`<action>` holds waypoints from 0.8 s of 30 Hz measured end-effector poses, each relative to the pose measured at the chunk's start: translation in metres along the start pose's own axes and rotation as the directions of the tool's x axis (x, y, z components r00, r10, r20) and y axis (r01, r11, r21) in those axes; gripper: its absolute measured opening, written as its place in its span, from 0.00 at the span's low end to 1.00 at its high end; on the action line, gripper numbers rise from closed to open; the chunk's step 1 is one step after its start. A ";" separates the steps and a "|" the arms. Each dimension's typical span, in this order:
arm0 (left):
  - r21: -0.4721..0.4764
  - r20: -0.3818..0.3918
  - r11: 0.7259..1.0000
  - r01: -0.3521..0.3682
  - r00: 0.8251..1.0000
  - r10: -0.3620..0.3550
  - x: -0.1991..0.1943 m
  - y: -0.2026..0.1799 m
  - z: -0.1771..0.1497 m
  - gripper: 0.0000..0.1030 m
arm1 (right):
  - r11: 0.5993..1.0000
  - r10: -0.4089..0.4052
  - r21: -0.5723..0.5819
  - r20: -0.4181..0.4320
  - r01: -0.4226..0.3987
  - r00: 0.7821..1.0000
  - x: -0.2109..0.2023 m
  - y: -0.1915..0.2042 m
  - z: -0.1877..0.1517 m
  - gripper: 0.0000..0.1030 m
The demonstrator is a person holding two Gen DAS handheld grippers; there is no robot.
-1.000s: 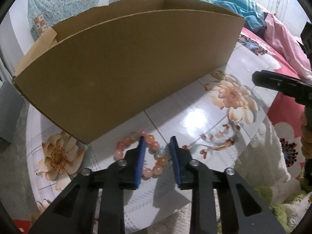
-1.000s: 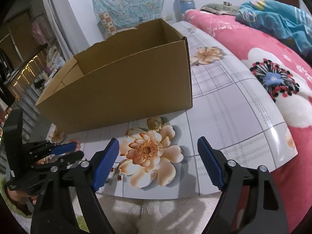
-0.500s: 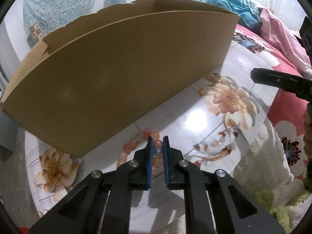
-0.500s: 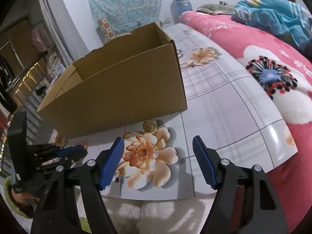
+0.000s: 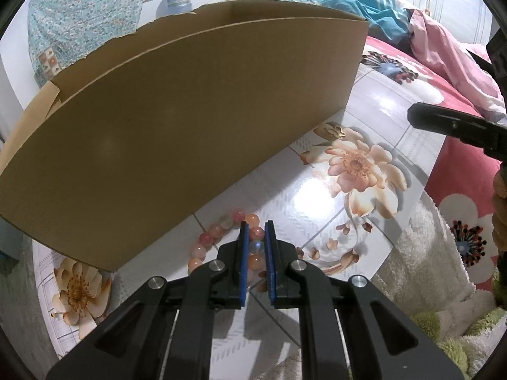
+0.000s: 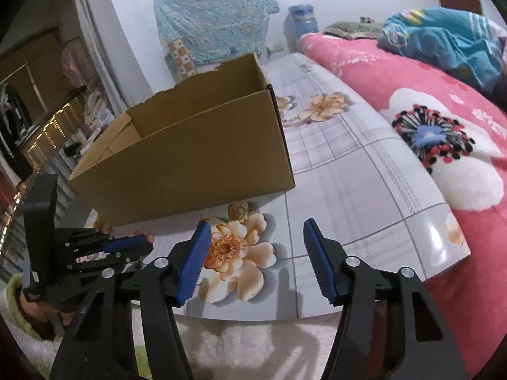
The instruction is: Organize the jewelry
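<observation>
Cardboard box (image 5: 177, 117): one. One bead bracelet (image 5: 221, 224), pinched by left gripper (image 5: 256, 243); right gripper (image 6: 256, 256) spread wide, bracelet barely visible there.

Low table (image 6: 364, 190) w/ glossy white-grey grid top, printed peach flowers; sits on fluffy white rug (image 5: 421, 272), beside bed w/ pink floral cover (image 6: 443, 133). On table: open cardboard box (image 5: 177, 120), upright, toward far-left side; bead bracelet (image 5: 221, 231), pink/orange beads, just in front of box's near wall, near table's front edge. Right portion of top bare.
</observation>
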State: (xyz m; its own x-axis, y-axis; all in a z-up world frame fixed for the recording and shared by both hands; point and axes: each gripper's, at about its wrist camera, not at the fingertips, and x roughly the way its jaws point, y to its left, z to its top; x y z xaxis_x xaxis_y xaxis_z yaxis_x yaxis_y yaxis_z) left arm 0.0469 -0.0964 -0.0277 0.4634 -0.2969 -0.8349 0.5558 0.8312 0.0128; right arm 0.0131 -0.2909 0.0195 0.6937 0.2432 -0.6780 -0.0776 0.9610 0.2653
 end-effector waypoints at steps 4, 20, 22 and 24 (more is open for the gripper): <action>-0.008 0.008 1.000 0.010 1.000 -0.009 0.001 0.000 0.000 0.09 | 0.999 0.015 -0.046 -0.027 -0.016 1.000 0.015 0.008 0.006 0.48; -0.011 0.022 0.999 0.044 0.999 -0.044 -0.001 0.012 -0.002 0.09 | 0.971 -0.004 -0.238 -0.105 -0.021 0.994 0.070 0.026 0.021 0.24; -0.016 0.022 0.999 0.048 0.999 -0.048 -0.001 0.013 -0.002 0.09 | 0.968 -0.004 -0.248 -0.111 -0.024 0.994 0.074 0.026 0.022 0.23; -0.016 0.023 0.999 0.049 0.999 -0.049 0.000 0.012 -0.001 0.09 | 0.965 -0.006 -0.262 -0.119 -0.026 0.993 0.077 0.027 0.022 0.23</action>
State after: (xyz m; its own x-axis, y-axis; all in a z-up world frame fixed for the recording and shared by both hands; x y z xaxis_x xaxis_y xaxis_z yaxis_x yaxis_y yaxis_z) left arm 0.0530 -0.0860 -0.0283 0.4513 -0.3479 -0.8218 0.5669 0.8230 -0.0371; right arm 0.0798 -0.2492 -0.0109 0.6040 0.2515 -0.7563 -0.2806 0.9552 0.0936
